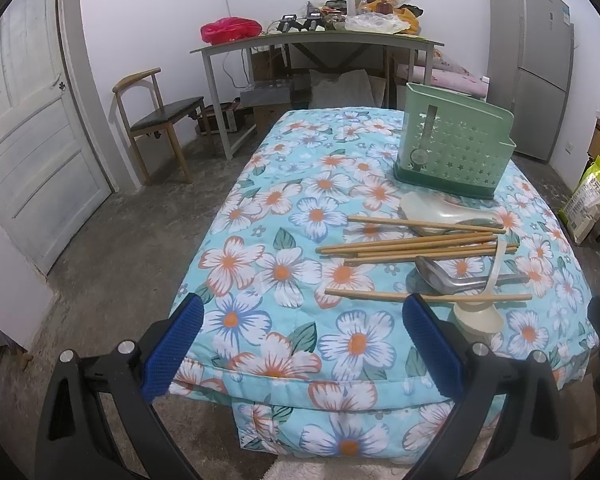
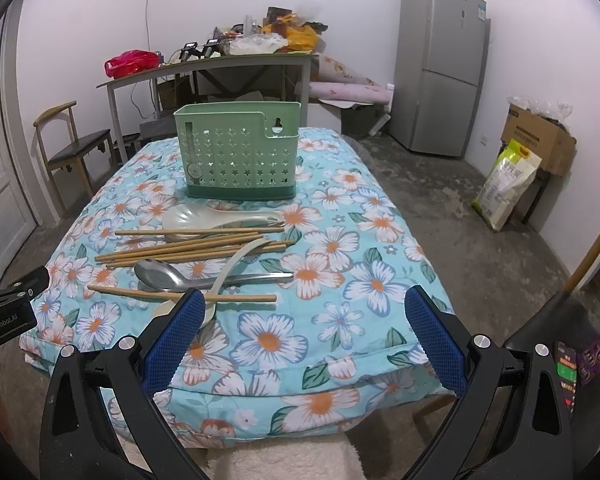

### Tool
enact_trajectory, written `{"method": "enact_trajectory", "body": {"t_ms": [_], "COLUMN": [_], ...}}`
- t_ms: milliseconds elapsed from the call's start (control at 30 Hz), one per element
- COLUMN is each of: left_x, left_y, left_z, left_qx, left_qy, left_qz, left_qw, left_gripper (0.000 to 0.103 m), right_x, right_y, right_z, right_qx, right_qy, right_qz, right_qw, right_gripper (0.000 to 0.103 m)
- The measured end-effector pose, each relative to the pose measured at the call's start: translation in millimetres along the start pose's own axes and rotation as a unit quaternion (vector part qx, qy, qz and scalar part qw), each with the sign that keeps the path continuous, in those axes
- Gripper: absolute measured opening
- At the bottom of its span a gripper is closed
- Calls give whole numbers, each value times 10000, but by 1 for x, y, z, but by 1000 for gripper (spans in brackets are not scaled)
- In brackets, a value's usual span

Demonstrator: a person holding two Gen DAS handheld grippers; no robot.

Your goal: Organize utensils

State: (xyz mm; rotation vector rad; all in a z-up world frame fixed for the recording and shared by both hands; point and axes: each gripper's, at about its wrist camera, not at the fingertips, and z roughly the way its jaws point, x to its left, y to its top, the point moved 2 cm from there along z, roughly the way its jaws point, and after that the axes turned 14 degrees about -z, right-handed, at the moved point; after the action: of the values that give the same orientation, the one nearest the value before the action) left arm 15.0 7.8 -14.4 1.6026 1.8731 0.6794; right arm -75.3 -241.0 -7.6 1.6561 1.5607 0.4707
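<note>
Both tongs, left tongs (image 1: 302, 344) and right tongs (image 2: 304, 336), hang wide open over the near edge of the floral surface (image 2: 340, 320), gripping nothing.

Utensils sit around 12 o'clock: chopsticks (image 2: 188, 250), metal spoon (image 2: 160, 274), two pale spoons, all loose, with the green holder (image 2: 240, 156) upright just behind them.

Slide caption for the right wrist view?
Open right gripper faces chopsticks, spoons, and green holder on floral cloth.
</note>
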Motion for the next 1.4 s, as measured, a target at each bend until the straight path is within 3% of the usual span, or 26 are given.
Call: {"method": "enact_trajectory", "body": {"t_ms": [967,1233,1400], "left_x": [6,2,-7], "left_y": [1,-5,-8], "left_z": [3,18,32], "left_qx": [15,223,437], "left_qy": [85,88,-98], "left_qz": [2,82,261], "left_qw": [10000,9997,9987], "left_gripper": [97,97,97], "right_x": [2,1,2], "right_y": [0,-3,-4], "right_z": [2,10,22], "right_qx": [59,168,333], "right_qy": [31,-12,14], "right_qz": [19,47,35], "right_qw": [10000,9998,9994], "right_gripper": [95,95,95]}}
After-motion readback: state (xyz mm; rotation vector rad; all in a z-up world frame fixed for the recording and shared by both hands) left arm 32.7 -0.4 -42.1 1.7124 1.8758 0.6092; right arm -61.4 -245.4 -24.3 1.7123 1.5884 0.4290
